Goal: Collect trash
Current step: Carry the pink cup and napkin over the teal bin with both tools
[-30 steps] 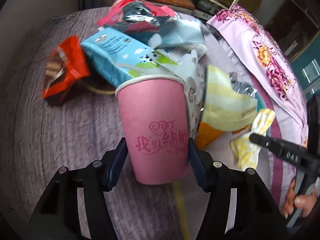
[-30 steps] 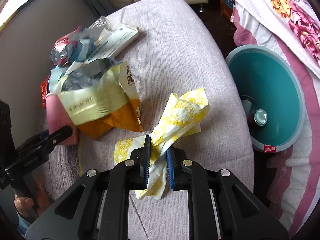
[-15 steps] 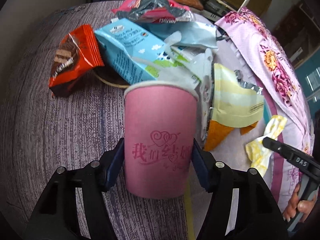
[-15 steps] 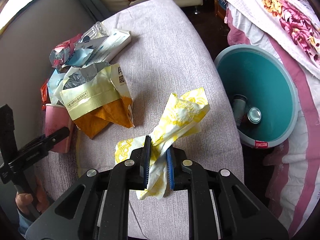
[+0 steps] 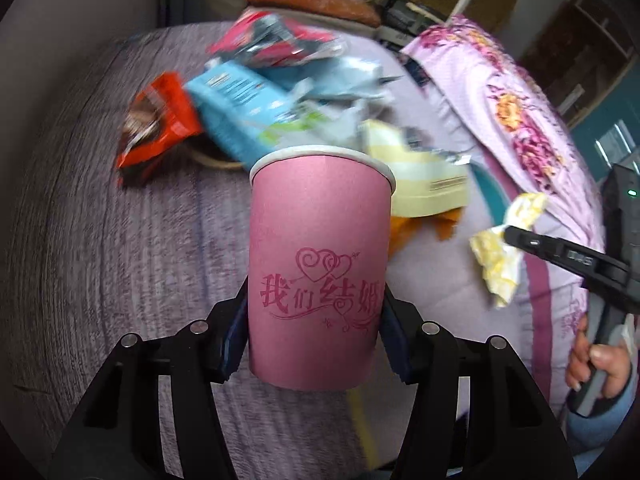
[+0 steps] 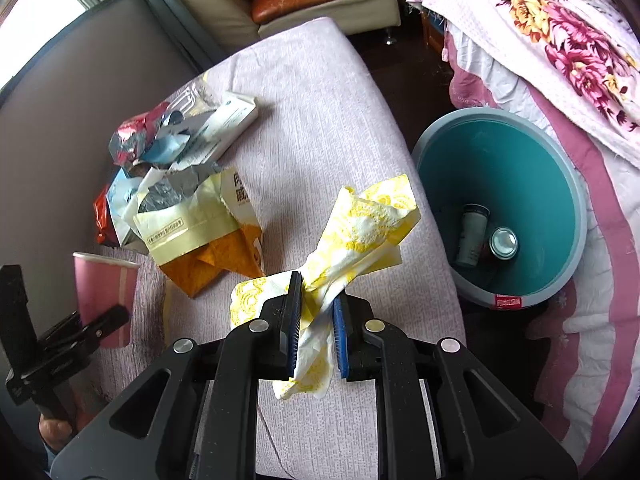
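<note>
Left gripper (image 5: 316, 332) clamps cup (image 5: 318, 264), upright, mouth up, left of wrapper pile (image 6: 188, 196). Right gripper (image 6: 316, 332) pinches napkin (image 6: 360, 236), long axis angling up-right toward bin (image 6: 568, 200), right of pile.

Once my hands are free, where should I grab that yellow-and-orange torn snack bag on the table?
Probably pinch the yellow-and-orange snack bag at its raised, torn-open pale-yellow top flap, coming from above on the open table side. The flap stands off the cloth; the orange bottom lies flat, and other wrappers crowd its far side.
</note>
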Motion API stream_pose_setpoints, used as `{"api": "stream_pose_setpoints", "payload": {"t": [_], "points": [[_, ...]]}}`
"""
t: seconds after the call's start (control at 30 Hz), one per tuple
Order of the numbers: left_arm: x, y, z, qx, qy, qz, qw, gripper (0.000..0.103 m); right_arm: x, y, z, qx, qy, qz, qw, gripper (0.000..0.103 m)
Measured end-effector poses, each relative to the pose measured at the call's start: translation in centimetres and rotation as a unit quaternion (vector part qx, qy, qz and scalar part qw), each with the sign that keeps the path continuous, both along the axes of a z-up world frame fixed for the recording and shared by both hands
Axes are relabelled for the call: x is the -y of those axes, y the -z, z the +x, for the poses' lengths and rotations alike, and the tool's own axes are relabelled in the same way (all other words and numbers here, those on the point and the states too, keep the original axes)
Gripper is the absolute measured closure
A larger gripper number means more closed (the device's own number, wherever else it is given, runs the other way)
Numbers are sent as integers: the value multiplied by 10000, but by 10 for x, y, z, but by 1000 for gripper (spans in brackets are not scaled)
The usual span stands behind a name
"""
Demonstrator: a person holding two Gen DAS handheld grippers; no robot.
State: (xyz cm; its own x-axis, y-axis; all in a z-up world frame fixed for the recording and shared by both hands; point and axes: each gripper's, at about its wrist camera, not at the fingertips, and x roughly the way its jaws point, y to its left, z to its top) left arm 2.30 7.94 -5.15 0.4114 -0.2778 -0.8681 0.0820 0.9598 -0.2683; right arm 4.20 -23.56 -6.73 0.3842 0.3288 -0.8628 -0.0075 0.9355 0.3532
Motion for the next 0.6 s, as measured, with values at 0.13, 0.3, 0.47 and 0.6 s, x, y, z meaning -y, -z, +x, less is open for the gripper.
{"api": "stream_pose_setpoints", "payload": {"t": [0.13, 0.3, 0.47, 0.6], "points": [[26, -15, 6, 173, 271, 25, 9995, 45, 12, -5, 0, 105, 124, 64, 9998, 89], [76, -31, 20, 397, 757, 134, 9962, 45, 38, -16, -1, 282, 430, 106, 9986, 89], [127, -31, 39, 476, 1155, 243, 9919, 45, 73, -24, 0, 432, 782, 100, 9959, 89], [166, -27, 53, 490, 1406, 299, 9884, 45, 99, -26, 3, 479, 977, 60, 9940, 89]]}}
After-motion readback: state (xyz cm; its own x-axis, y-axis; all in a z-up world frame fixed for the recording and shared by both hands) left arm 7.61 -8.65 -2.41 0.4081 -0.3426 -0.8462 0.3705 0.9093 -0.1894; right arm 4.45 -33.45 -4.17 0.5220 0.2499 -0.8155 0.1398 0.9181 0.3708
